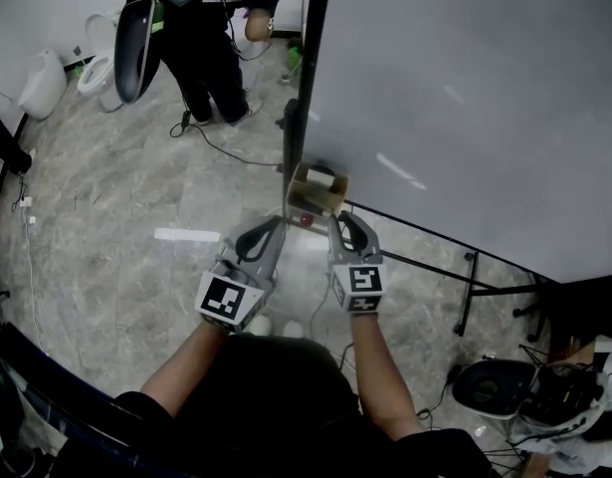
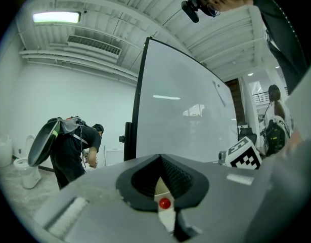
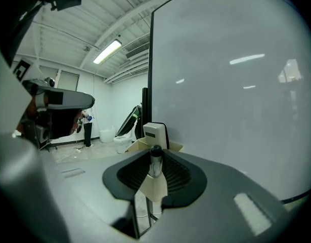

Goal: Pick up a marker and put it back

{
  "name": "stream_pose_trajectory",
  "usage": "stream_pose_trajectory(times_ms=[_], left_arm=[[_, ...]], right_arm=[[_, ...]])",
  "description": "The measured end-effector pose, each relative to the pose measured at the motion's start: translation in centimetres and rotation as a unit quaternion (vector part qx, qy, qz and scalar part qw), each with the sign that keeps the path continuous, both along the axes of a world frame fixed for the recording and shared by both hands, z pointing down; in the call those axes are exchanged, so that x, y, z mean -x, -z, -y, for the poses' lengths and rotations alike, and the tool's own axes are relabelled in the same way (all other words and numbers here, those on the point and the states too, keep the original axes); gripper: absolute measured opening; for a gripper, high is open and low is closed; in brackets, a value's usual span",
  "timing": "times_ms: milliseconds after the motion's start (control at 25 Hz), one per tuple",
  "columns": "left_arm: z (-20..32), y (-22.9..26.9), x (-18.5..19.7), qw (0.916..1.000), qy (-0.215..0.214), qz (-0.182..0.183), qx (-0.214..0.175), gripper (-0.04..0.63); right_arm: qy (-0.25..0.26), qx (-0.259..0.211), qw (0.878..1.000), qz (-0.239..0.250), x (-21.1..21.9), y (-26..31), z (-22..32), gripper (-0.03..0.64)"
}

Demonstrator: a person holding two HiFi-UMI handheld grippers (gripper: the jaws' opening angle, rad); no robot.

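Holding white eraser (image 1: 321,177): cardboard box (image 1: 298,199) at whiteboard (image 1: 465,98). Right gripper (image 3: 155,160) pinching black-capped marker (image 3: 155,158) upright over box. Left gripper (image 2: 164,189) jaws narrow, red-capped marker (image 2: 165,203) in gap.

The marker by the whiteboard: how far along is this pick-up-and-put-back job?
Nothing looks finished yet. In hand: the right gripper has its fingers closed on a black-capped marker, which stands upright at the cardboard box by the whiteboard and does not seem lifted clear. Left, probably: raise it, then set it back in the box.
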State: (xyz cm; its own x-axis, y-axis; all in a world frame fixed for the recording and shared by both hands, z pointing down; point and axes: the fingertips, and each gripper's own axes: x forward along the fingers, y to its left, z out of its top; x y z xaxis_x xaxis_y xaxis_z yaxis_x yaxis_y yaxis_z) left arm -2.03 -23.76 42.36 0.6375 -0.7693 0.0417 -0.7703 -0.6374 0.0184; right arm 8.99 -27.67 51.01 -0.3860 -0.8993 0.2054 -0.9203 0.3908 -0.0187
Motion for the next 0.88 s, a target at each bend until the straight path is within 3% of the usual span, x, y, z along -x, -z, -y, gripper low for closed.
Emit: stream_pose_trajectory(times_ms=[880], left_arm=[[-1.1,1.2,-0.4,0.9996,-0.024,-0.009,-0.010,0.003]], right_arm=[[0.000,-0.068,0.998,-0.001,0.3,5.9,-1.7,0.080]])
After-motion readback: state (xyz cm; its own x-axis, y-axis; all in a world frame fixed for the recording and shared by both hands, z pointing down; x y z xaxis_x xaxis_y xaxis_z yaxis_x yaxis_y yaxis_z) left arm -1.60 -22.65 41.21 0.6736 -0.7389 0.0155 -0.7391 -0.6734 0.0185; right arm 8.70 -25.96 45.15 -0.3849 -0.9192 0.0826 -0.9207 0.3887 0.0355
